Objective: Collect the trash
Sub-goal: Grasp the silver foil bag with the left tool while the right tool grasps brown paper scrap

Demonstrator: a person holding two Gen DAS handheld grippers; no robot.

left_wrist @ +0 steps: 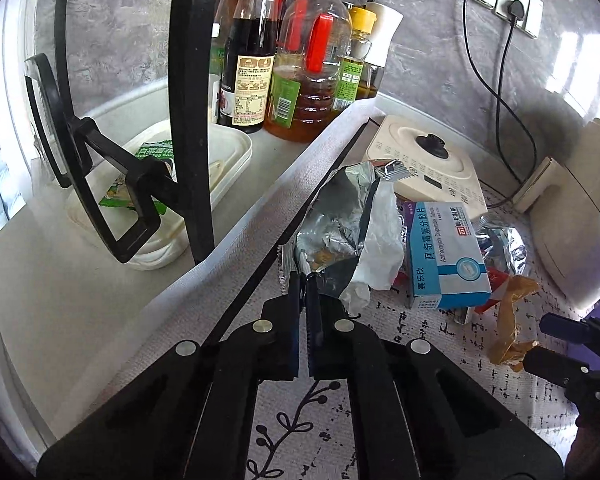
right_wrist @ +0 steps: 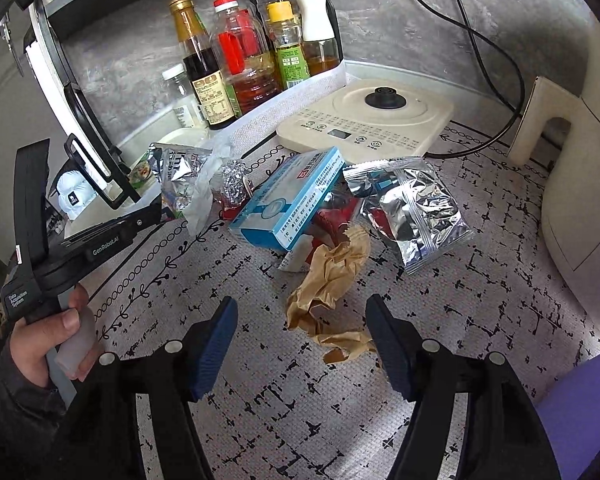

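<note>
Patterned grey counter mat [right_wrist: 480, 280], littered. Left gripper [left_wrist: 307, 280] pinches the opened silver foil snack bag [left_wrist: 336, 208]; right gripper [right_wrist: 302, 312], fingers spread, straddles the crumpled brown paper [right_wrist: 332, 280] at twelve o'clock. Next: close, lift.

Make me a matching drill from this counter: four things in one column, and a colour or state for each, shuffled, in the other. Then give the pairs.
Things:
1. medicine box
2. crumpled paper
3. left gripper
4. right gripper

Colour or state:
A. brown, lying on the mat
B. open, jaws either side of the paper's near end
C. blue and white
D. shut on the edge of the torn foil bag

Pairs: 1-C, 2-A, 3-D, 4-B
</note>
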